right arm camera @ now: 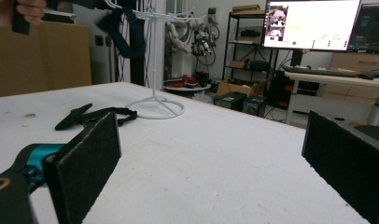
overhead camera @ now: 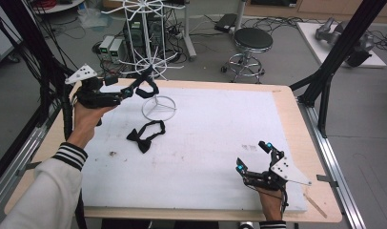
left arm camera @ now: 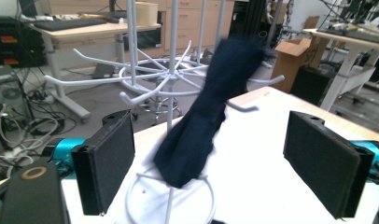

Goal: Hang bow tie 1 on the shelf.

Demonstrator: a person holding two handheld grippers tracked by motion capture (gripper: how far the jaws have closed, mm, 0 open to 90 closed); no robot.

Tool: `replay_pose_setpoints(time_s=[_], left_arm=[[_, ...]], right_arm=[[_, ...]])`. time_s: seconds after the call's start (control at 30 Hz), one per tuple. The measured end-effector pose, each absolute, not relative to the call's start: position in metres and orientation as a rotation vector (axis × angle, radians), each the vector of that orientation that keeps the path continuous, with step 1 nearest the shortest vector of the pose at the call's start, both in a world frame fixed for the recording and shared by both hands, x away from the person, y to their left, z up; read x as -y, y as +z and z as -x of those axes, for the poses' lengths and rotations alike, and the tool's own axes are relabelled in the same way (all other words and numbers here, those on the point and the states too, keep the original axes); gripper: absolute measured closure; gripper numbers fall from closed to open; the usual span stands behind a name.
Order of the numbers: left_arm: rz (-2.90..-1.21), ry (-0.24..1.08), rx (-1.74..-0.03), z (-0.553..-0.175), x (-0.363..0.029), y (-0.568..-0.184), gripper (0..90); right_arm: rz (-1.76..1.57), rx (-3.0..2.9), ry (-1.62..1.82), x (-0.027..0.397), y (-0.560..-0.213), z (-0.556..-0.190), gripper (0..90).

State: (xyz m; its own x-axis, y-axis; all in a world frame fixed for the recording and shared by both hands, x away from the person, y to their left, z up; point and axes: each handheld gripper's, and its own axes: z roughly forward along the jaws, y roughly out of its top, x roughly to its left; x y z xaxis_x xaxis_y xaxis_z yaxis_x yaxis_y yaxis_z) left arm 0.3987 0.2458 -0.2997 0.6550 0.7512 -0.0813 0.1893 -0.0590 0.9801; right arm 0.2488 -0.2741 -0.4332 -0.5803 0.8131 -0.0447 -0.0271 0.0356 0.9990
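Now the left tool (overhead camera: 132,88) is raised beside the white wire rack (overhead camera: 153,57) at the far left of the worktop (overhead camera: 287,143), its jaws spread wide. A dark bow tie (left arm camera: 206,116) hangs from one of the rack's arms between the open pads (left arm camera: 108,163), touching neither as far as the blurred cloth lets me tell. A second black bow tie (overhead camera: 145,135) lies flat on the white mat near the rack's ring base. The right tool (overhead camera: 252,156) rests low at the near right, jaws wide and empty
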Motion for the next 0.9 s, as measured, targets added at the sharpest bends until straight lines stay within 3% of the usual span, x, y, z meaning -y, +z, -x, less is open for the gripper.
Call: replay_pose_setpoints(time_s=[0.53,0.9], left_arm=[[-1.553,0.776,-0.673,-0.334,-0.268,-0.310,16.6],[-1.521,0.805,-0.661,-0.307,-0.278,-0.314,16.7]], right_arm=[[-0.799,-1.587,1.595,0.272,-0.441,-0.246,3.8],[-0.838,-1.570,1.579,0.273,-0.447,-0.249,3.7]])
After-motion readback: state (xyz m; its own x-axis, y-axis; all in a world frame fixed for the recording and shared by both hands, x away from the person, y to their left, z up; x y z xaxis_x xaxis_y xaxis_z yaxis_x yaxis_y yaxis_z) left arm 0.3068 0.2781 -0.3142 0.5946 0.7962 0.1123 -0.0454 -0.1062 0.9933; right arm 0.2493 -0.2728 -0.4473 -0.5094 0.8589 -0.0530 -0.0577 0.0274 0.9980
